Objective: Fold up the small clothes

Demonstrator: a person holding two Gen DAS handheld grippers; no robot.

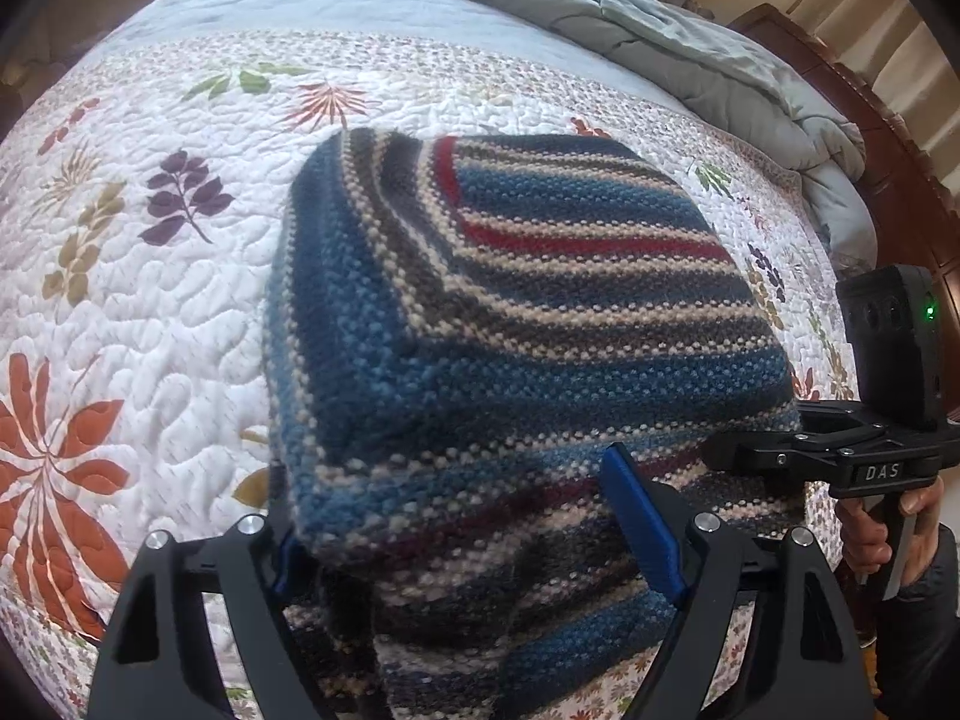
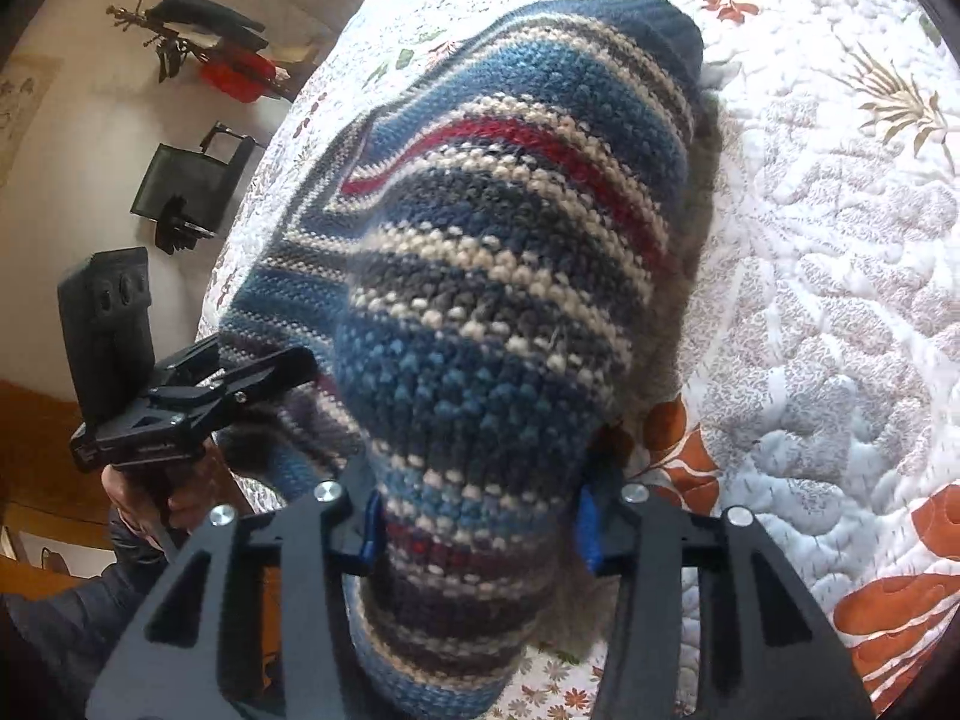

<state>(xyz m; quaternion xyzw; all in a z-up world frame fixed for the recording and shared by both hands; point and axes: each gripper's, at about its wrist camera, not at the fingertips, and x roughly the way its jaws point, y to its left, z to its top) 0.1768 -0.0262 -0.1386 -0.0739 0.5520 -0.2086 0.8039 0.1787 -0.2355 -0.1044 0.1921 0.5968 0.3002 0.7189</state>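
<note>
Covering the bed, a floral quilt [image 1: 150,312] carried the striped knit garment [image 1: 510,312], its near edge lifted, left gripper [image 1: 474,546] fingers spread wide around loose fabric, right gripper [image 2: 480,525] fingers clamped on a bunched fold.

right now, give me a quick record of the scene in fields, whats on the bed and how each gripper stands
garment: striped knit sweater, blue, cream, grey and red, doubled over on itself
surface: flower-print quilt on a bed
left gripper: jaws wide, near edge of the sweater between them, not pinched
right gripper: closed on a bunched part of the sweater
also on the bed: rumpled grey comforter at the far side
</note>
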